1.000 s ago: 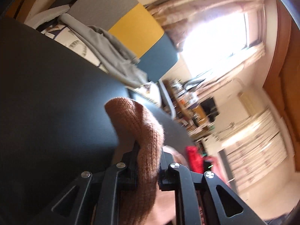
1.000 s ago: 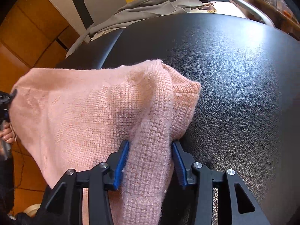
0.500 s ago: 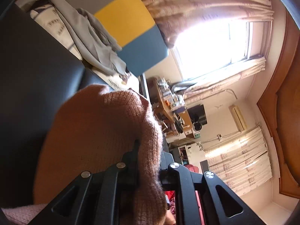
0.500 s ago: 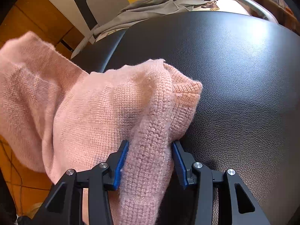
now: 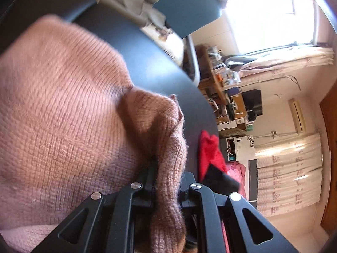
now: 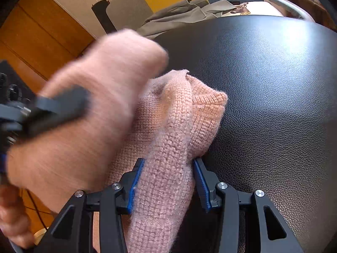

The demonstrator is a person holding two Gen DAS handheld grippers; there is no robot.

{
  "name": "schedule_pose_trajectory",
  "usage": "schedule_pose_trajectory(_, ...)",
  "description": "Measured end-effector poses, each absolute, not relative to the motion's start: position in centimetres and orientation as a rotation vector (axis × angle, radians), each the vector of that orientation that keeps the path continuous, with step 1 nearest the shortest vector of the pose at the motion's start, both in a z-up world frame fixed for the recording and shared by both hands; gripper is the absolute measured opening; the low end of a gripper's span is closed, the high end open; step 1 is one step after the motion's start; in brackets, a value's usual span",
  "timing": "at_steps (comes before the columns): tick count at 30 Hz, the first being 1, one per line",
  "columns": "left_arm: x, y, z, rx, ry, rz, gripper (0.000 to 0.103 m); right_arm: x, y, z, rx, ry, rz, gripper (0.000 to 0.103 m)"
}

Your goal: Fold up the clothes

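A thick fold of the pink knit sweater (image 6: 168, 147) is pinched between the blue pads of the right gripper (image 6: 168, 179), over the black leather surface (image 6: 273, 105). Only the left wrist view shows the left gripper (image 5: 166, 181) clamped on another bunch, plus a red cloth (image 5: 208, 154) beyond. The left gripper appears blurred in the right view.

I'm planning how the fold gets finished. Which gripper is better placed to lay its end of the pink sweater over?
Probably left. The left gripper holds its end of the pink sweater raised, beside the right gripper, which pins the other end low against the black table and can anchor.
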State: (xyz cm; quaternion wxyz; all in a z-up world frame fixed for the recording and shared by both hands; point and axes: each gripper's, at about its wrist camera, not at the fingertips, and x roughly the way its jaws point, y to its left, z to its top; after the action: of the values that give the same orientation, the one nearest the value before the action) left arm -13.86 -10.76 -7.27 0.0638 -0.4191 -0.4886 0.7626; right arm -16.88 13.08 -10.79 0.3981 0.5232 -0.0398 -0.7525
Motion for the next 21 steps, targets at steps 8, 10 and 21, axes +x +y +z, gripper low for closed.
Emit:
schedule_pose_trajectory(8,-14.1,-9.2,-8.4,-1.241,-1.573,2.277,0.012,-16.6,15.7,-10.6,1.297,-0.149,-1.896,0.046)
schedule_pose_trajectory(10,-14.5,-8.9,-8.8,-1.248,-1.582,2.278,0.012,-16.5,16.2,-10.7,1.293,-0.174,-1.896,0.043)
schedule_pose_trajectory(21,-13.9,-9.3,-5.8,-1.266,-1.509,2.122,0.036,-14.7,19.1,-9.4,1.230,-0.219,-1.956,0.056)
